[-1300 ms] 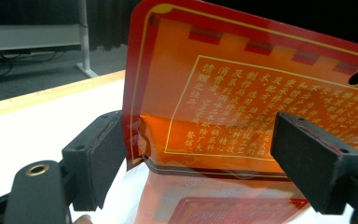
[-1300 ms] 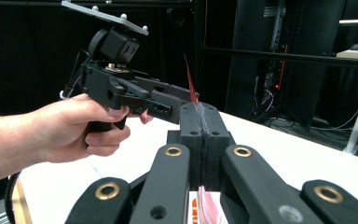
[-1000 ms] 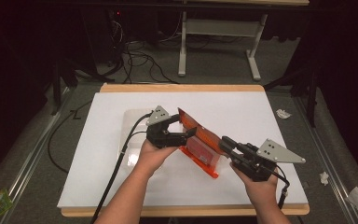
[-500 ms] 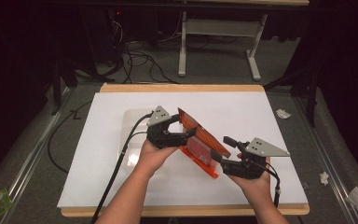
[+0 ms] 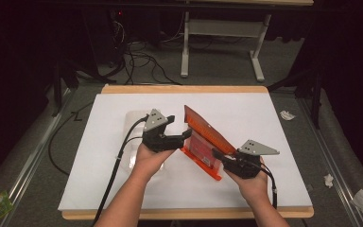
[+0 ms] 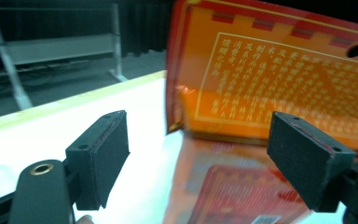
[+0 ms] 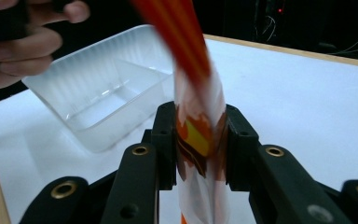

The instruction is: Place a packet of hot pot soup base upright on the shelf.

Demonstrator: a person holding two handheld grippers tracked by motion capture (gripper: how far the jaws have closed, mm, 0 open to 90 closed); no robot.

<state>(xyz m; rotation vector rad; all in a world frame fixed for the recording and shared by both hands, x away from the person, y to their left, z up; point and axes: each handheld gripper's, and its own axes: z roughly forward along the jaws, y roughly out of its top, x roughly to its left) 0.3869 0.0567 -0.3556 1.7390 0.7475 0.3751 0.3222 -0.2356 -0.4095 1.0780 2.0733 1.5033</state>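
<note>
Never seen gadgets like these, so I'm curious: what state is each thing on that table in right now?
Orange printed plastic packet: lifted off the table, tilted, pinched at one end.
Right gripper: shut on the packet.
Left gripper: jaws open, beside the packet, not gripping it.
Clear plastic tray: empty, upright on the white sheet.
White sheet: flat over the wooden table.

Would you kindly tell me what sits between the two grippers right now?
In the high view, the orange packet spans the stretch between the left gripper and the right gripper, which is clamped on its end.
</note>
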